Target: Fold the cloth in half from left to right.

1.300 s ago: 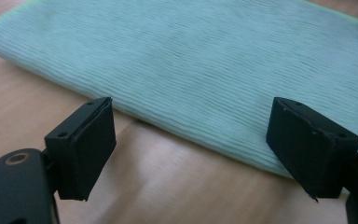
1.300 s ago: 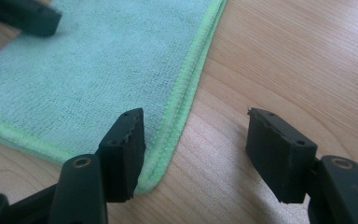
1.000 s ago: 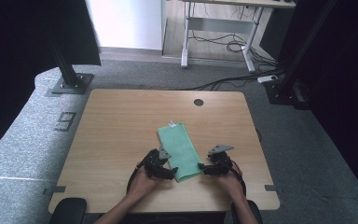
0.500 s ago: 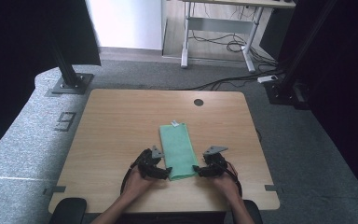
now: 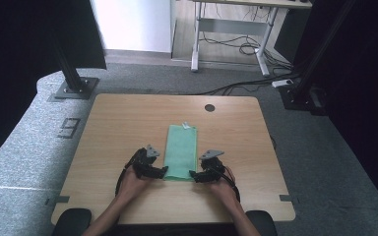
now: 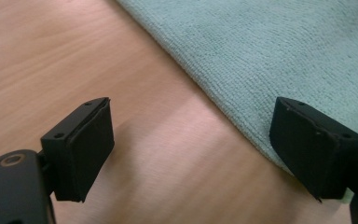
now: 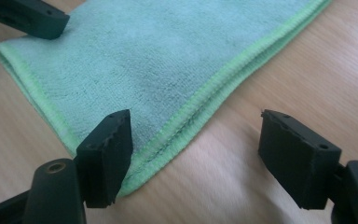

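the green cloth (image 5: 180, 151) is the thing to look at here, a fuzzy microfibre towel folded into a long narrow strip, lying flat on the wooden table (image 5: 118, 128) about in the middle and a bit toward the person's side. its hem is a brighter green stitched band, and along the long edge you can see doubled layers stacked on each other. there's a small pale tag (image 5: 186, 125) poking out at the cloth's far end. the tabletop is light wood grain, smooth, rounded corners, with a dark round cable hole (image 5: 209, 107) beyond the far end of the cloth. the left gripper (image 5: 160, 171) sits at the cloth's near left corner, jaws spread wide with nothing pinched; in its own view one black pad hangs over bare wood and the other over the cloth's edge. the right gripper (image 5: 194, 174) is at the near right corner, its jaws have just been opening, and the corner of the cloth lies between them, with neither pad pressing on it that i can see. both have chunky matte black pads, ribbed on the gripping face. past the table, beyond the cloth's far end, there's grey carpet, a white desk frame (image 5: 231, 37) with cables (image 5: 246, 86) snaking on the floor, and black stands (image 5: 71, 73) either side. nothing's blocking the cloth.
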A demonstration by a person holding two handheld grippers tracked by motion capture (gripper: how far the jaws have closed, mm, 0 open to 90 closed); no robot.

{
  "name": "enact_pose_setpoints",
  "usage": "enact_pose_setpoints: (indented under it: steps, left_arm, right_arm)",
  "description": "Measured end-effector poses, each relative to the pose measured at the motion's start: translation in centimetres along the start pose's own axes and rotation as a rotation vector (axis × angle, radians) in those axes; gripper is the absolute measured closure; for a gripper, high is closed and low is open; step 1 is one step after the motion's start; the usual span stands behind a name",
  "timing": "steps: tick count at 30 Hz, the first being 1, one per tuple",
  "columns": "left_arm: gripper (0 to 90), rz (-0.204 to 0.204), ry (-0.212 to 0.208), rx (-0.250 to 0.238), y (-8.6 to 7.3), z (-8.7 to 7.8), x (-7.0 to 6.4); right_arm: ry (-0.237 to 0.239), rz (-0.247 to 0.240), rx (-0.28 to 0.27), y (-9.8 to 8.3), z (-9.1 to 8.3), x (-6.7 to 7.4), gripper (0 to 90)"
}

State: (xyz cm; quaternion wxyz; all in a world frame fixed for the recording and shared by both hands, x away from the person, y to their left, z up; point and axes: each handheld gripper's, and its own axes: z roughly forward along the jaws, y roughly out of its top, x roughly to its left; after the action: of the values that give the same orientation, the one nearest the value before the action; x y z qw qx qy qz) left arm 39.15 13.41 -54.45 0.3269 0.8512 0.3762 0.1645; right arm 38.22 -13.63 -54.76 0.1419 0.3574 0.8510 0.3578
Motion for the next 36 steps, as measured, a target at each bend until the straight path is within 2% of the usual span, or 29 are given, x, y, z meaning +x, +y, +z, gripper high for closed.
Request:
enact_pose_setpoints:
  steps: [3, 6, 12, 15, 21, 25, 30, 34, 36]
  left_arm:
    - [14.1, -0.014, 0.002, -0.001, 0.1, 0.2, 0.9]
    - [14.2, -0.021, 0.004, -0.004, 0.0, 0.1, 1.2]
    - [15.5, -0.018, 0.021, -0.017, -0.2, 0.0, 0.8]
    - [15.5, -0.014, 0.015, -0.018, -0.2, 0.0, 0.6]
    - [15.1, -0.008, -0.019, -0.024, -0.1, 0.3, 0.3]
    - [14.6, -0.003, -0.010, -0.026, -0.1, 0.1, 0.1]
    - [14.6, 0.021, -0.040, -0.009, -0.2, -0.7, -0.7]
    - [14.6, 0.042, -0.041, 0.009, -0.6, -1.1, -1.4]
    - [14.7, 0.038, -0.042, 0.009, -0.8, -1.1, -1.4]
  right_arm:
    - [-0.004, 0.007, -0.004, 0.5, 0.6, 0.1, 24.4]
    - [-0.009, 0.009, -0.007, 0.9, 1.0, 0.0, 23.5]
    - [-0.026, 0.025, -0.008, 0.9, 1.0, 0.0, 24.9]
    - [-0.038, 0.027, -0.001, 0.8, 0.7, 0.2, 25.3]
    - [-0.033, 0.038, 0.006, 0.2, 0.1, -0.1, 24.9]
    - [-0.031, 0.041, 0.003, 0.1, 0.1, -0.2, 23.8]
    - [-0.033, 0.041, 0.001, 0.1, 0.1, -0.2, 23.6]
    - [-0.033, 0.040, -0.002, 0.1, 0.1, -0.2, 23.0]
    - [-0.033, 0.041, -0.002, 0.1, 0.2, -0.2, 22.4]
